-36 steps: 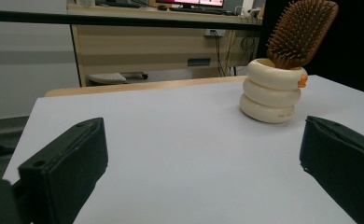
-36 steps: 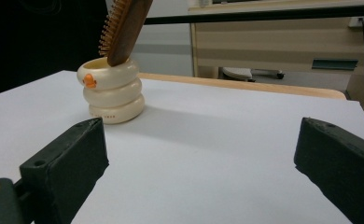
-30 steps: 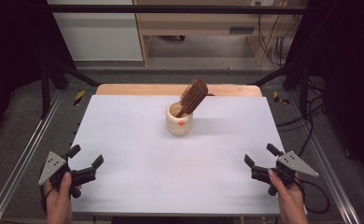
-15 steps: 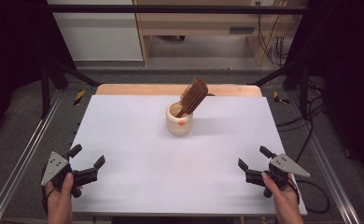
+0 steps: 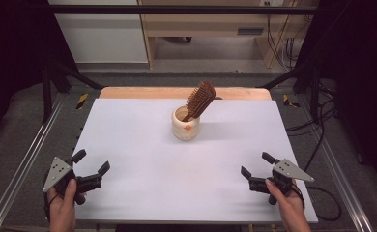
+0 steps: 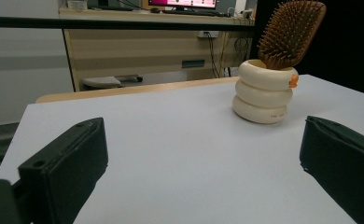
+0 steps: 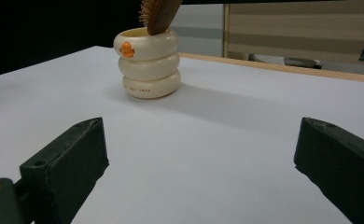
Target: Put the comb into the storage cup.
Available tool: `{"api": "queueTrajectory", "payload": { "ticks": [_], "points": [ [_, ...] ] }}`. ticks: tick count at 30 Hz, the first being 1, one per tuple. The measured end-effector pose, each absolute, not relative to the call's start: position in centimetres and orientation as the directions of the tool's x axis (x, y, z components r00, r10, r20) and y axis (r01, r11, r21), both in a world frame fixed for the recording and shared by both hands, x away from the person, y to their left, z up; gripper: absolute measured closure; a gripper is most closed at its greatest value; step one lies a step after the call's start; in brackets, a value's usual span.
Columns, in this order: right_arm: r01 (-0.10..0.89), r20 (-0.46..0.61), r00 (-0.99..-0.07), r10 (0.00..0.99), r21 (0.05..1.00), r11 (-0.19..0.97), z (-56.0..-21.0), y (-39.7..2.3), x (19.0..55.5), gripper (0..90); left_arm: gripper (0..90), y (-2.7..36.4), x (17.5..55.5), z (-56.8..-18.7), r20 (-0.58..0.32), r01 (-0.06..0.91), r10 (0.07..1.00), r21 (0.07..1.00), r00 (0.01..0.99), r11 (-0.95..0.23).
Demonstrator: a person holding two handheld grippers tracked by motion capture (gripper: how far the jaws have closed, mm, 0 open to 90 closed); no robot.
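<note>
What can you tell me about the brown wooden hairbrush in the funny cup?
The brown wooden hairbrush stands handle-down in a cream holder shaped like three stacked rings, with a small orange mark near the rim. Its broad paddle head sticks out above the rim, leaning to one side, with rows of wooden-looking bristles. It rests against the holder's rim. Neither gripper touches it.
</note>
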State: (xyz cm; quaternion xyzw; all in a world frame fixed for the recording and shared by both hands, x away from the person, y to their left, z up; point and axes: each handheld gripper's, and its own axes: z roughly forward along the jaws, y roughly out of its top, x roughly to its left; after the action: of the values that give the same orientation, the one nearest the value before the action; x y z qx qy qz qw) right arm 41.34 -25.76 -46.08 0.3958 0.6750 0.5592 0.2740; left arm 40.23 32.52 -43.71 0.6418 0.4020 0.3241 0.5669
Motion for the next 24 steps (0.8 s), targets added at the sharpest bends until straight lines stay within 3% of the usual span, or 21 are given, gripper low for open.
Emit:
{"api": "queueTrajectory", "payload": {
  "ticks": [24],
  "points": [
    [0.200,0.047,-0.595,0.802,0.975,0.092,-46.1,-23.8,42.3,3.1,1.2,31.2,40.2,-43.7,-0.027,0.138,0.847,0.989,0.530,-0.055]
  ]
}}
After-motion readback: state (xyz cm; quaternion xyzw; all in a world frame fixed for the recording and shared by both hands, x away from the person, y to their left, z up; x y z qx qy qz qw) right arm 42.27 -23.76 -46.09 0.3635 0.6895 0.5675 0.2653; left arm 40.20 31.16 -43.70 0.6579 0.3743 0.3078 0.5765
